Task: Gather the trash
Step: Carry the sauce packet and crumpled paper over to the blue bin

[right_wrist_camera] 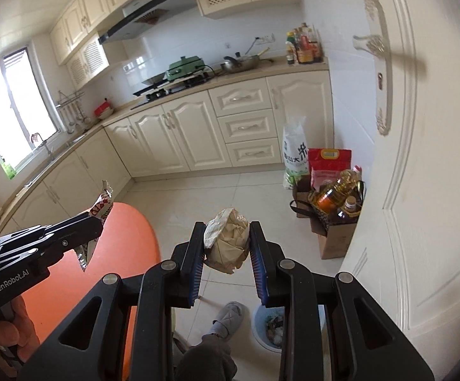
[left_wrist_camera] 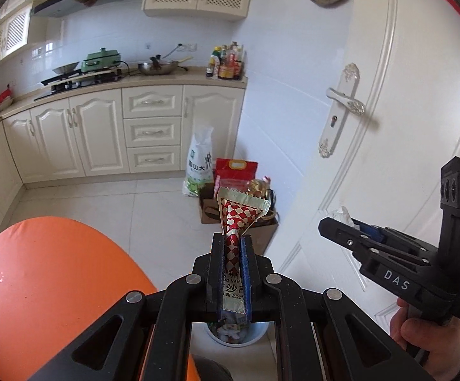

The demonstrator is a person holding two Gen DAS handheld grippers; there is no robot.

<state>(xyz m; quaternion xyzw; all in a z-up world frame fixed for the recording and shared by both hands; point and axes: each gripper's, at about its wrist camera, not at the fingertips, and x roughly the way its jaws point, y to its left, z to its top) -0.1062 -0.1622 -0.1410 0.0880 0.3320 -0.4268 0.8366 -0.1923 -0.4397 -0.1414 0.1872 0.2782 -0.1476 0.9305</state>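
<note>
Trash, two items: red-checked sauce packet (left_wrist_camera: 233,238) pinched flat in my left gripper (left_wrist_camera: 232,244); crumpled paper wad (right_wrist_camera: 227,243) clamped in my right gripper (right_wrist_camera: 226,247); both held above the floor, bin (right_wrist_camera: 269,330) below, orange surface (left_wrist_camera: 55,279) beside

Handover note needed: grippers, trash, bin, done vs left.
Left gripper: shut on a red-checked sauce packet, held up in the air.
Right gripper: shut on a crumpled paper wad, also in the air.
Trash bin: on the floor below both grippers, beside the orange table, already holding some trash.
Done: both pieces picked up.
Left: drop each into the bin.
</note>
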